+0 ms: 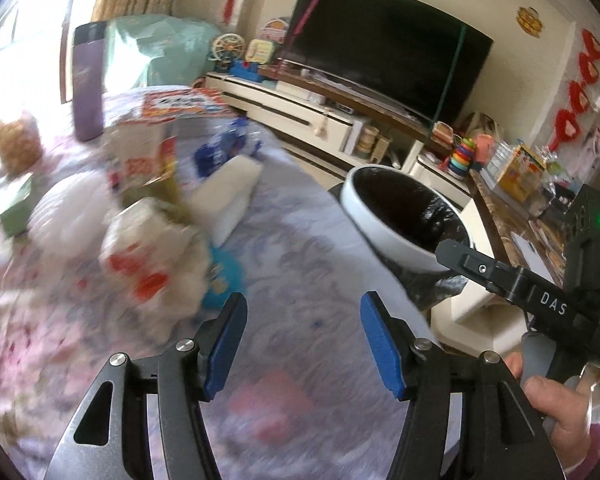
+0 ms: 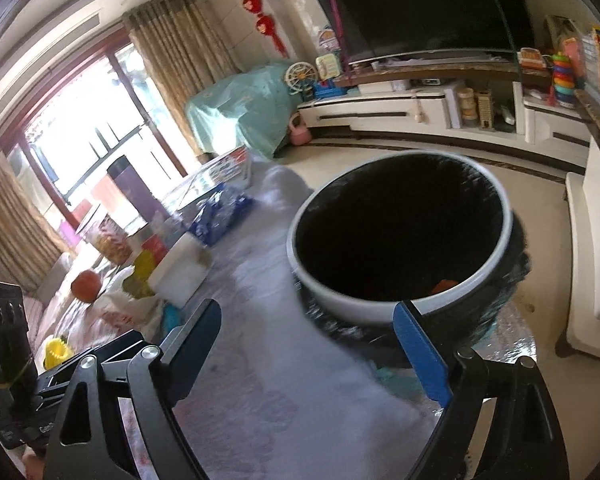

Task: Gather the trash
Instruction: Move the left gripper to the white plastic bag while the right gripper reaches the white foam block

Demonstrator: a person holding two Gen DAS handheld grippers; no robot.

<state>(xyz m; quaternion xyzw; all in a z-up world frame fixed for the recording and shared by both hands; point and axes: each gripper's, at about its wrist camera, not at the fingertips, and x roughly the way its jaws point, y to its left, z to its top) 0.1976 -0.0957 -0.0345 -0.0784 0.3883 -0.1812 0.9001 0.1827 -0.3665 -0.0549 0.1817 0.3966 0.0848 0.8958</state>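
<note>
A white trash bin (image 1: 396,236) with a black liner stands past the table's right edge; it also shows in the right wrist view (image 2: 380,304), with something orange (image 2: 444,285) inside. My left gripper (image 1: 302,344) is open and empty over the patterned tablecloth (image 1: 300,264). A blurred white and red wrapper (image 1: 148,264) lies just left of it, beside a white foam block (image 1: 232,196). My right gripper (image 2: 312,348) is open and empty, just in front of the bin. The right gripper's body shows in the left wrist view (image 1: 540,296).
A purple bottle (image 1: 86,84), a red printed box (image 1: 180,106), a blue packet (image 1: 220,148) and a green box (image 1: 16,212) crowd the table's left. A TV (image 1: 384,44) on a white cabinet (image 1: 300,116) stands behind, with toys (image 1: 460,156) nearby.
</note>
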